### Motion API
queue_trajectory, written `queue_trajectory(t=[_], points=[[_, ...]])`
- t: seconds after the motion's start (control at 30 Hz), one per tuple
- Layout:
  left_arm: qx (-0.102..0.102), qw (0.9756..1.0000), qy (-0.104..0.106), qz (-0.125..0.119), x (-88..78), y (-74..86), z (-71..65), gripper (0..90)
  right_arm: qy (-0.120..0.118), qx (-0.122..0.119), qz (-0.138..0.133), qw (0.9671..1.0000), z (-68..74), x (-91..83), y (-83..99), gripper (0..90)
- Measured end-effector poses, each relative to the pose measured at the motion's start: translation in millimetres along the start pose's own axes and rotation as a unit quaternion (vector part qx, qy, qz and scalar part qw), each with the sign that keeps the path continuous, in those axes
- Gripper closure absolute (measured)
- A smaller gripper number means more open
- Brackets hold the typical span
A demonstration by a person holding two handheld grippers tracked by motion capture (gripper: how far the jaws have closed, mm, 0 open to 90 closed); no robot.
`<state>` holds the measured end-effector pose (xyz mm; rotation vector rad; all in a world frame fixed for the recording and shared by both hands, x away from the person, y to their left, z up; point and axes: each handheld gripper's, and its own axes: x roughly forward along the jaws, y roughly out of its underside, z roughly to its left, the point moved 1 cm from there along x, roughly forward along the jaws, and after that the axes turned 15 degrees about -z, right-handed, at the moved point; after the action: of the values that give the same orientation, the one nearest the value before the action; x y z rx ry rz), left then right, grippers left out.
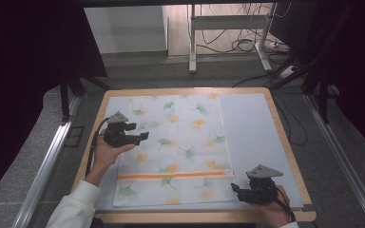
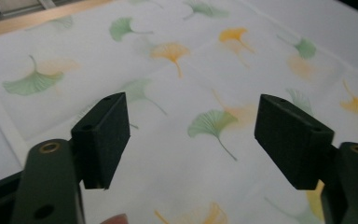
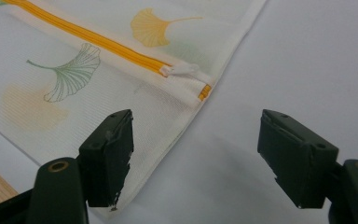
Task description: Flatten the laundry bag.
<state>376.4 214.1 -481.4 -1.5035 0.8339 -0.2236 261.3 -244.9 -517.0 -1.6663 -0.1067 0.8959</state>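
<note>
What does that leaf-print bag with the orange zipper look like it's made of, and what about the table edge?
The leaf-print bag looks like thin white mesh fabric, matte: a fine woven grid shows up close and it lies limp and flat. Its orange zipper seems plastic-toothed with a white pull. The table edge looks like light wood or a wood-look laminate, judging by its pale grain.

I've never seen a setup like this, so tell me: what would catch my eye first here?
Probably the white mesh pouch printed with green and orange ginkgo leaves, lying flat in the middle of the wooden table. An orange zipper crosses it near the front edge, its white pull at the right end. A hand-held black left gripper and right gripper, both open, flank it.
</note>
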Motion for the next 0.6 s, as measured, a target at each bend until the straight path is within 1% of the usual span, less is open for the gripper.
queue_trajectory(t=[0.03,0.07,0.1,0.13,0.17,0.3,0.33,0.37,0.4,0.47,0.5,0.53,0.57,0.6], points=[[0.009,1.0000,-0.001,0.002,-0.1,1.1,-4.0,25.4,0.000,0.000,0.000,1.0000,0.0,0.0,0.0,26.2],[0.015,0.9998,0.007,-0.007,-1.1,3.0,-10.3,25.0,0.001,0.000,0.001,1.0000,0.0,0.1,0.0,26.2],[0.017,0.9998,0.013,-0.006,-1.0,3.9,-13.0,23.5,0.001,-0.001,0.001,1.0000,0.1,0.2,0.0,26.2],[0.017,0.9998,0.013,-0.006,-1.0,3.9,-13.0,21.7,0.001,-0.001,0.001,1.0000,0.1,0.2,0.0,26.2],[0.023,0.9996,0.017,-0.002,-0.9,5.9,-17.1,20.7,0.001,-0.002,0.001,1.0000,0.3,0.1,0.0,26.2],[0.030,0.9994,0.019,0.003,-0.7,11.5,-19.6,20.7,0.001,-0.004,0.000,1.0000,0.6,-0.5,-0.1,26.2],[0.028,0.9994,0.020,0.005,-0.9,13.3,-20.0,20.7,0.001,-0.004,0.000,1.0000,0.6,-0.5,-0.1,26.2],[0.023,0.9992,0.032,0.009,-3.1,16.0,-20.5,21.2,0.000,-0.004,-0.001,1.0000,0.4,-0.8,-0.1,26.2],[0.023,0.9992,0.032,0.009,-3.1,16.0,-20.5,21.7,0.000,-0.004,-0.001,1.0000,0.4,-0.8,-0.1,26.2],[0.012,0.9993,0.035,0.008,-6.4,16.7,-22.7,22.9,0.001,-0.005,-0.001,1.0000,0.3,-1.3,-0.4,26.2],[0.012,0.9993,0.035,0.003,-8.3,16.5,-25.2,23.5,0.001,-0.005,-0.002,1.0000,0.4,-1.6,-0.5,26.2],[0.024,0.9993,0.028,0.000,-10.6,15.9,-29.7,24.5,0.001,-0.005,-0.003,1.0000,0.5,-1.9,-0.7,26.2],[0.040,0.9988,0.030,-0.004,-15.1,14.5,-41.0,27.3,0.001,-0.006,-0.004,1.0000,0.8,-2.6,-1.3,26.2],[0.040,0.9988,0.030,-0.004,-15.1,14.5,-41.0,27.4,0.001,-0.006,-0.004,1.0000,0.8,-2.6,-1.3,26.2]])
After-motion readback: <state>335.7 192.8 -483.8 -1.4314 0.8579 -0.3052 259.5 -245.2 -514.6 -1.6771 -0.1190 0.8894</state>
